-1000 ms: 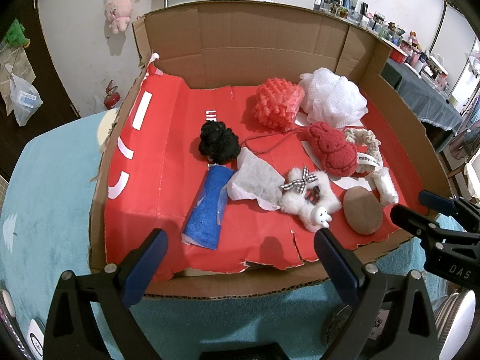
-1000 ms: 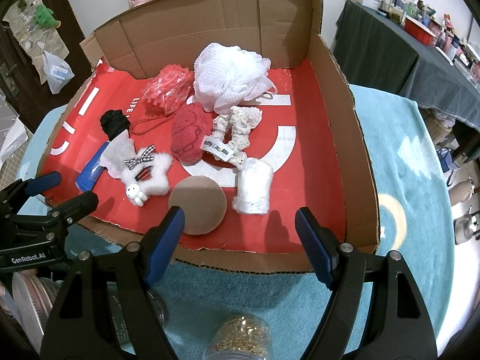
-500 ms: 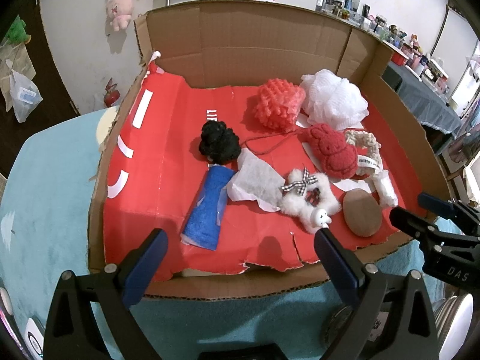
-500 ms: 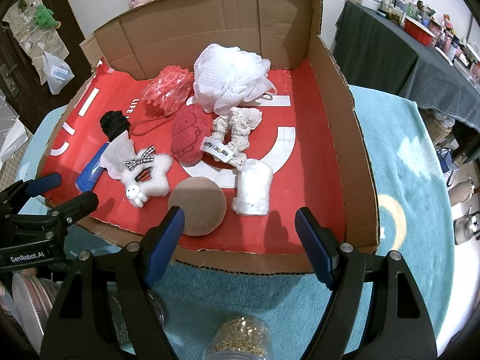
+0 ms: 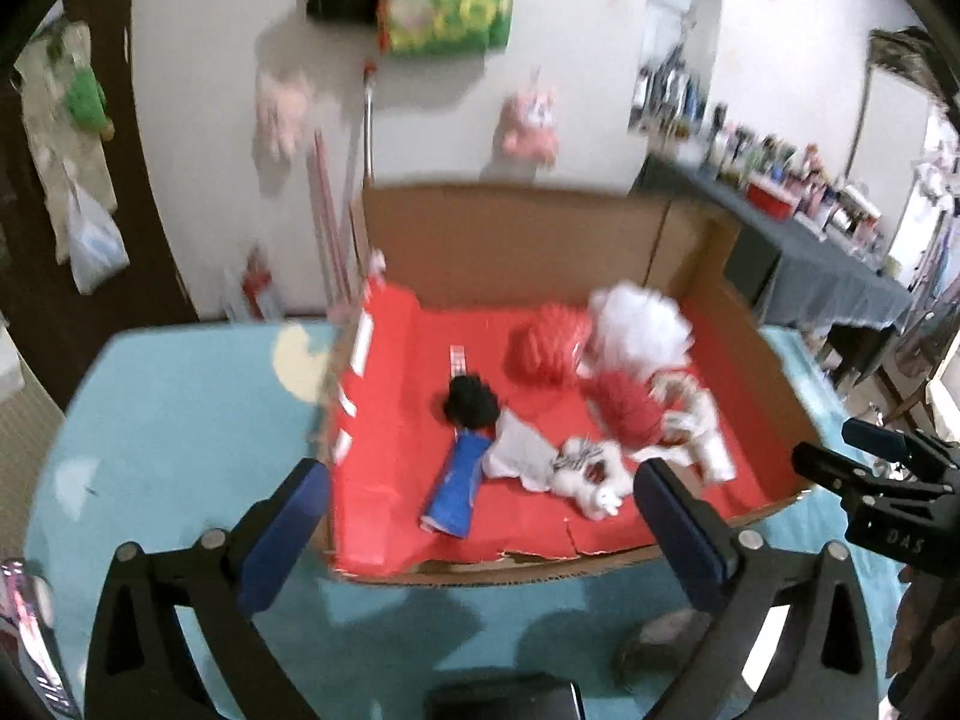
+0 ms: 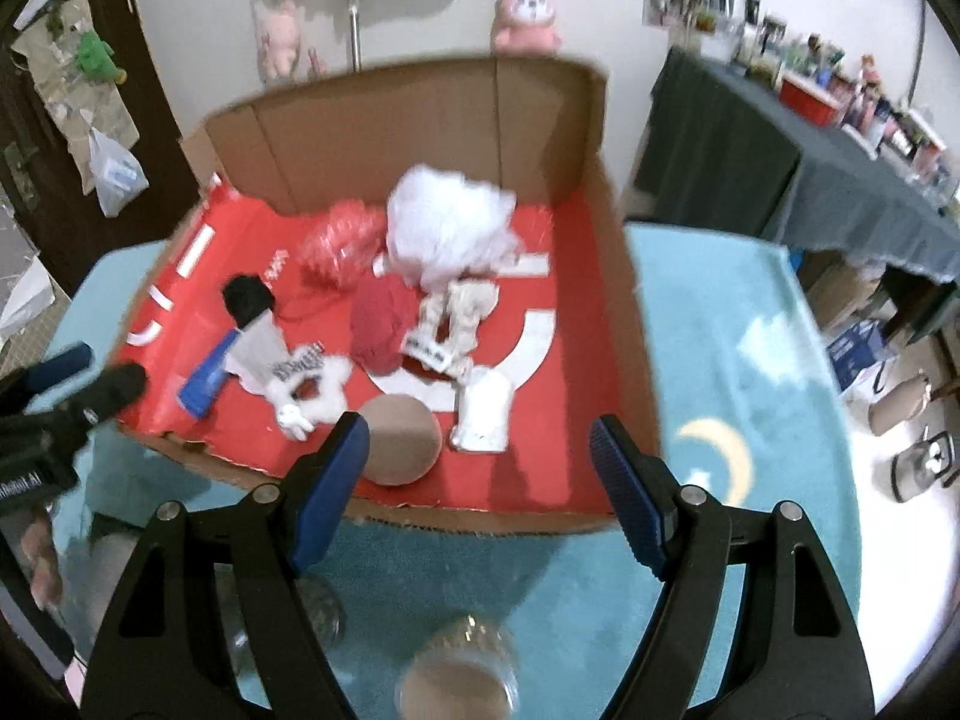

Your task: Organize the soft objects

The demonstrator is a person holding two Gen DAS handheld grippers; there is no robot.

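Left wrist view was motion-blurred, its soft toys [image 5: 576,420] smeared inside the cardboard box [image 5: 516,240], the left gripper [image 5: 480,516] wide open and empty before it; right wrist view showed the right gripper [image 6: 477,468] likewise gaping, angled down at the box's near edge.

The letters "DAS" stand in pale print on the black body of the right gripper [image 5: 877,471], seen to the right of the left claw. The white tag [image 6: 427,352] and the red liner's white print, ahead of the right claw, are too blurred to read.
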